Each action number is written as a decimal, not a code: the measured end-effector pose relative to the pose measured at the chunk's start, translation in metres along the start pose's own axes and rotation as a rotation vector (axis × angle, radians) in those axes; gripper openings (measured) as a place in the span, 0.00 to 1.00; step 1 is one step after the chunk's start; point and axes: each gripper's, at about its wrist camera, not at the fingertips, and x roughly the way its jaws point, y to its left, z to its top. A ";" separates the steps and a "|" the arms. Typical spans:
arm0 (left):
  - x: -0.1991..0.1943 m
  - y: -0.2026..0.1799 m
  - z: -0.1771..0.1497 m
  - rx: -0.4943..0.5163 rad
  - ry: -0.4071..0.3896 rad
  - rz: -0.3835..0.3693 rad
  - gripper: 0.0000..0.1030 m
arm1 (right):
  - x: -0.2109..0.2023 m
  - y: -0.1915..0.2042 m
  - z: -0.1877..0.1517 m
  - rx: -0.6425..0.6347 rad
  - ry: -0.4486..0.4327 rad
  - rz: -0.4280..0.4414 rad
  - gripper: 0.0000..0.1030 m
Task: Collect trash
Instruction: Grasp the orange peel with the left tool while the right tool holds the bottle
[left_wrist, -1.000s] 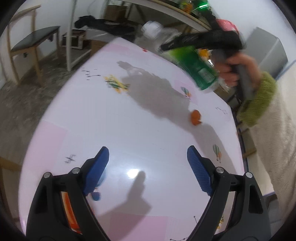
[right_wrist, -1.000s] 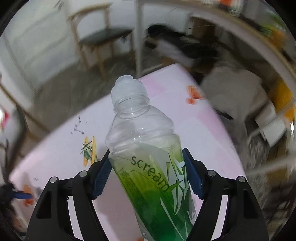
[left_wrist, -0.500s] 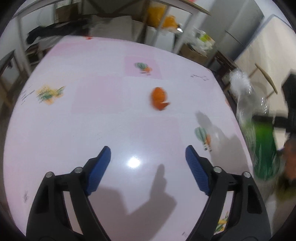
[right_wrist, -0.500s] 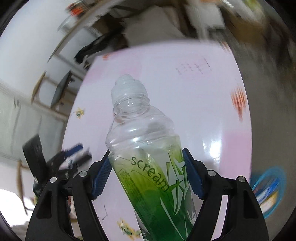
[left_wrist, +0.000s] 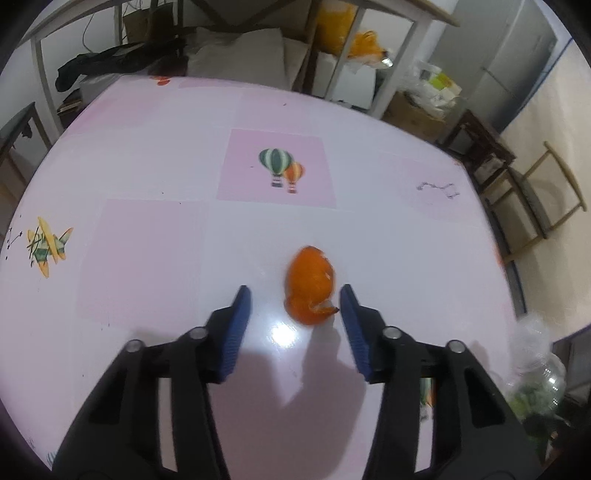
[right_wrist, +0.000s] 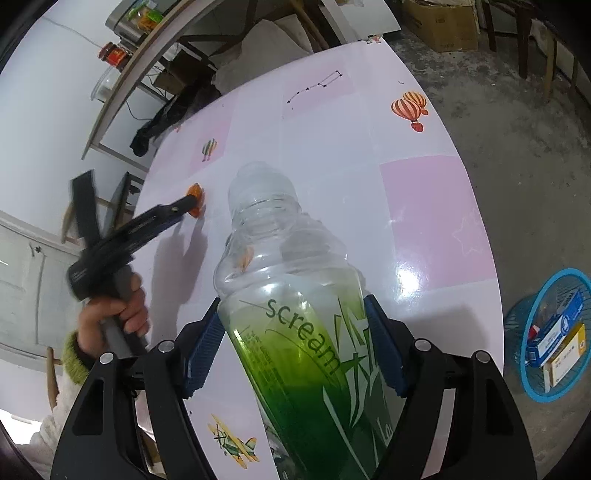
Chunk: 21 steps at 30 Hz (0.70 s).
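An orange peel lies on the pink and white table. My left gripper is open, its blue pads on either side of the peel, just above the table. It also shows in the right wrist view by the peel. My right gripper is shut on a clear plastic bottle with a green "scream" label, held above the table. The bottle's top shows blurred at the left wrist view's lower right.
A blue wire basket holding cardboard boxes stands on the floor to the right of the table. Shelves, boxes and bags stand beyond the table's far edge. Wooden chairs stand to the right.
My left gripper has moved forward to the orange peel, which now sits between its pads. My right gripper has swung the bottle round toward the table's side by the basket.
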 end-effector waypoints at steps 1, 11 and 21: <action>0.002 -0.001 0.002 0.013 0.001 0.019 0.38 | -0.001 -0.001 0.000 0.001 -0.003 0.005 0.70; -0.009 -0.016 -0.001 0.018 0.022 0.014 0.11 | -0.012 -0.022 -0.001 0.066 -0.022 0.085 0.70; -0.083 -0.128 -0.042 0.187 0.009 -0.234 0.11 | -0.110 -0.071 -0.043 0.186 -0.209 0.109 0.70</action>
